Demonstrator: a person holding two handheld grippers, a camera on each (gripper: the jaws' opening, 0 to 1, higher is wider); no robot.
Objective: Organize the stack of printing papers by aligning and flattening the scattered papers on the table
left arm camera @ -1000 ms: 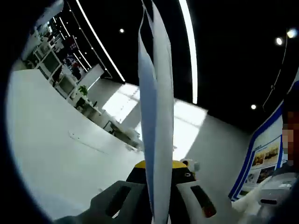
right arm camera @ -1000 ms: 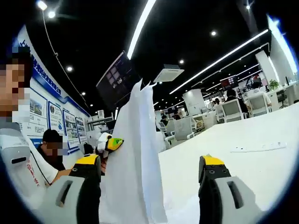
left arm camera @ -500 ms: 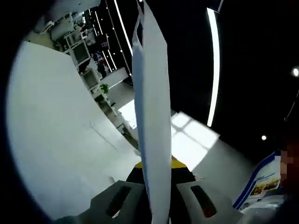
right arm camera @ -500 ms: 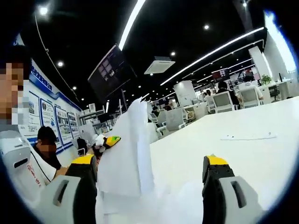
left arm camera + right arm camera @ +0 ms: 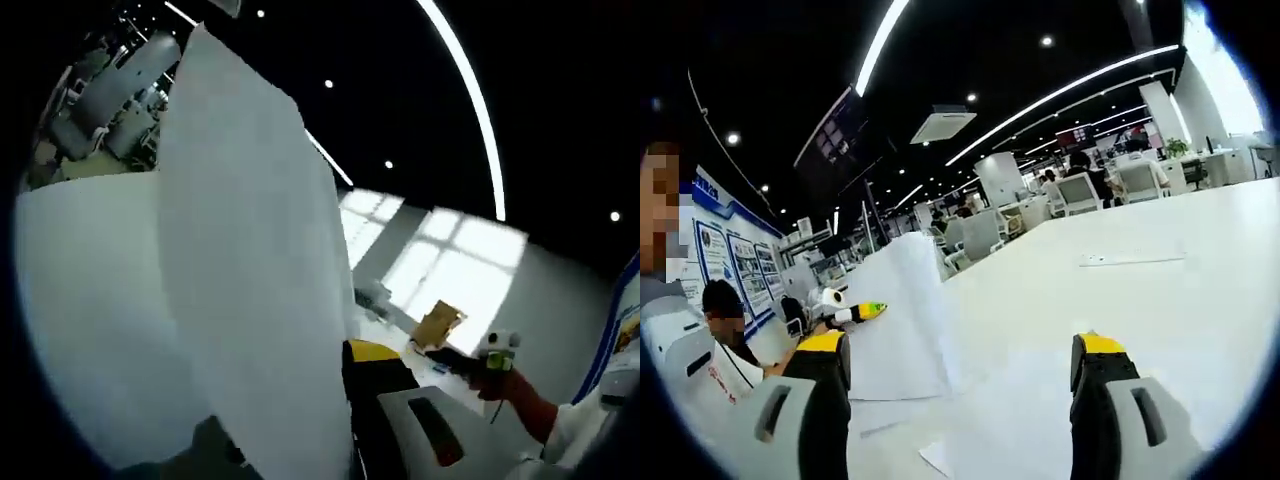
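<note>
White table (image 5: 1160, 300) | left gripper (image 5: 350, 440) clamps papers (image 5: 250, 280), now tipped flatter | right gripper (image 5: 955, 410) spread, empty | laying down next

The left gripper (image 5: 345, 440) is clamped on a raised sheet of paper (image 5: 250, 270), its jaws closed tight against it. The right gripper (image 5: 958, 400) hangs with jaws spread wide apart, gripping nothing.
</note>
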